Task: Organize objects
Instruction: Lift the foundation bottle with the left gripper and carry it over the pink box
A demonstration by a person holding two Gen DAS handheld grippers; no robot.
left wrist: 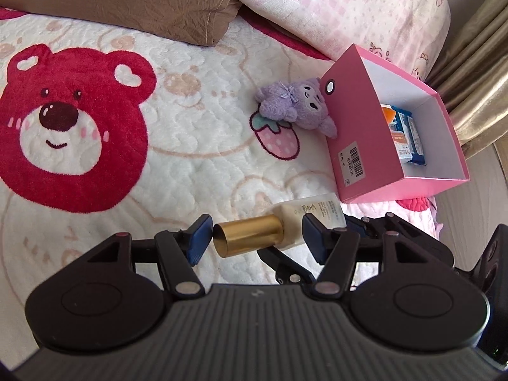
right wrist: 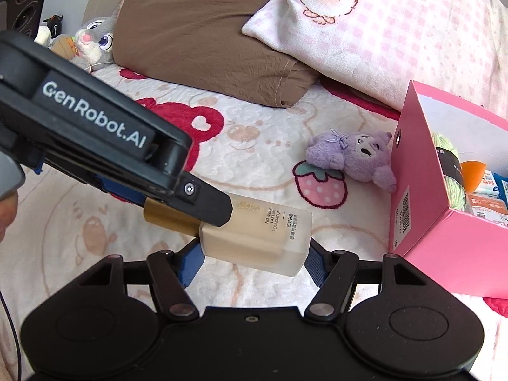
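A fluffy quilted blanket (left wrist: 197, 165) covers the bed, cream with a big red bear face (left wrist: 70, 127) and a pink strawberry (left wrist: 279, 139) print. At its far edge lie a brown crinkled pillow (right wrist: 203, 31) and a pink checked pillow (right wrist: 381, 25). A pink cardboard box (left wrist: 355, 146), rectangular and white inside, stands open on the right with packets (left wrist: 406, 133) in it; the right wrist view also shows green yarn (right wrist: 451, 171) there. A purple plush (left wrist: 295, 104) lies on its side, touching the box wall.

The bottle (right wrist: 263, 238) is a flat-sided frosted glass foundation bottle, beige, with a smooth gold cylindrical cap (left wrist: 247, 235). Its long axis lies nearly level, cap end toward the left, base toward the box.

The right gripper (right wrist: 250, 263) has its blue pads closed against the glass body, one at the shoulder end and one at the base end, holding it just above the blanket. The left gripper (left wrist: 257, 238) is spread wide around the cap end: its left pad sits just beside the cap mouth, and whether either pad touches cannot be told.
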